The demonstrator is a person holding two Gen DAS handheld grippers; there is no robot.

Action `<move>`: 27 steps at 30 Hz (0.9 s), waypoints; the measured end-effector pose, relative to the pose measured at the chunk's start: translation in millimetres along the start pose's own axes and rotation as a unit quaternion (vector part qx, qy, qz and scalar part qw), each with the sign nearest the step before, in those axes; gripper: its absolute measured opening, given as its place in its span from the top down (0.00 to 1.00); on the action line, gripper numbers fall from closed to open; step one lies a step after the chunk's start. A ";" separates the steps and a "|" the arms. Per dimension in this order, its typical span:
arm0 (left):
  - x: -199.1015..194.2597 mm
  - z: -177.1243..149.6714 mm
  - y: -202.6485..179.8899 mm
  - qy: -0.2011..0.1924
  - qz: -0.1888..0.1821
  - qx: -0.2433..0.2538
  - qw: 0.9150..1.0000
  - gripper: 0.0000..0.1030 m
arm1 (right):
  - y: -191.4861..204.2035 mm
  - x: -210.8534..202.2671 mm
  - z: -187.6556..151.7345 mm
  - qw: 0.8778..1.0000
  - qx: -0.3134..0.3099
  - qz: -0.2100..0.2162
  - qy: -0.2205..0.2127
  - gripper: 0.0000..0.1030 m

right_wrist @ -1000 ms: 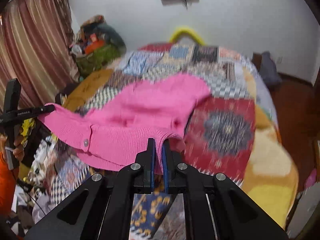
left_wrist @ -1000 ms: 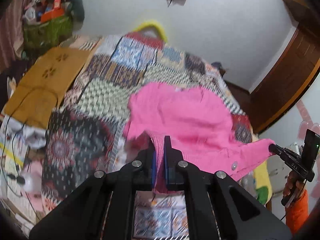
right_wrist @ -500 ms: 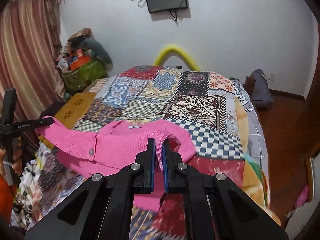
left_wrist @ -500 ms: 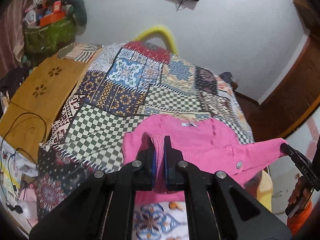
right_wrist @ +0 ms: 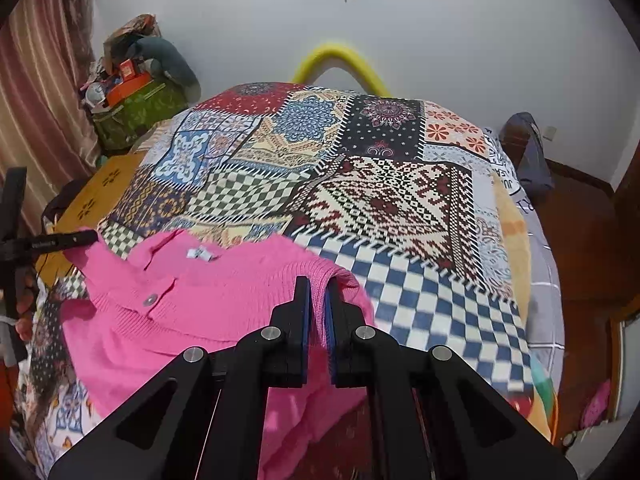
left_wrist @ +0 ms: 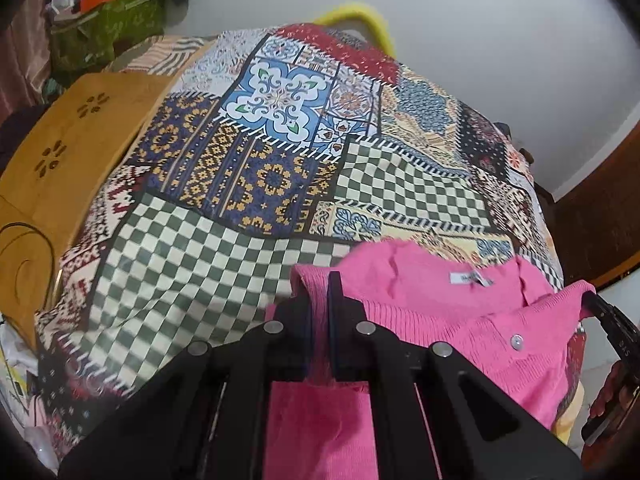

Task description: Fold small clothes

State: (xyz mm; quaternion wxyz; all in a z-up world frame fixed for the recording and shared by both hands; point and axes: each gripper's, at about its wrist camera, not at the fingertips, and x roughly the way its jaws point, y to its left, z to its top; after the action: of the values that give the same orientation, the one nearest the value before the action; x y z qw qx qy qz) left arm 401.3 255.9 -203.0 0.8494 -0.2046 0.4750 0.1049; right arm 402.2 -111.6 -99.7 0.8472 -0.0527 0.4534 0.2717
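A pink knit cardigan [left_wrist: 440, 300] with a white button and a white neck label lies at the near end of the patchwork bedcover [left_wrist: 240, 160]. My left gripper [left_wrist: 318, 292] is shut on a ribbed edge of it, held just above the cloth. The right gripper [left_wrist: 600, 304] shows at the right border, pinching the other corner. In the right wrist view my right gripper [right_wrist: 318, 296] is shut on the ribbed edge of the cardigan [right_wrist: 208, 300], and the left gripper [right_wrist: 86, 236] holds the far left corner. The held edge hangs doubled over the lower layer, near the collar.
The bedcover [right_wrist: 380, 200] stretches ahead to a yellow foam arch [right_wrist: 340, 60] at the wall. A yellow wooden board [left_wrist: 72, 132] and a green bag of clutter [left_wrist: 108, 24] stand left of the bed. A curtain [right_wrist: 32, 100] hangs left; a grey bag [right_wrist: 528, 152] lies on the right.
Both grippers moved forward and down over the bed, carrying the held pink edge over the garment toward its collar. The neck label now shows just ahead. Both grips stayed shut.
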 end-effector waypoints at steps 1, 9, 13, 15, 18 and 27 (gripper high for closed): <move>5.1 2.7 0.4 0.003 0.002 -0.001 1.000 0.95 | -2.2 4.4 3.1 1.000 0.005 0.001 0.004 0.93; -1.6 12.5 -7.7 -0.022 0.034 0.031 0.999 0.63 | -5.8 0.8 7.1 0.999 -0.010 -0.030 0.005 0.70; -20.8 -6.1 -15.5 -0.024 0.034 0.076 0.996 0.56 | 3.0 -11.2 -6.5 0.999 -0.029 -0.010 0.009 0.64; -24.4 -20.3 -19.4 -0.012 0.027 0.099 0.995 0.50 | 9.2 -16.1 -17.2 0.999 -0.033 0.005 0.017 0.64; -23.0 -44.3 -26.9 0.005 0.028 0.131 0.991 0.43 | 21.9 -14.9 -34.1 0.998 -0.045 0.025 0.038 0.63; 25.7 -53.8 -49.7 0.067 0.040 0.125 0.989 0.42 | 38.9 27.3 -48.1 0.994 -0.059 0.020 0.088 0.63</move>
State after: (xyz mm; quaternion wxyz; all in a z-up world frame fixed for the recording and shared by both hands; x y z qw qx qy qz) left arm 392.3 187.0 -237.5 0.8298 -0.0842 0.5480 0.0641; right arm 358.9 -83.5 -143.4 0.7942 -0.1173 0.5100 0.3089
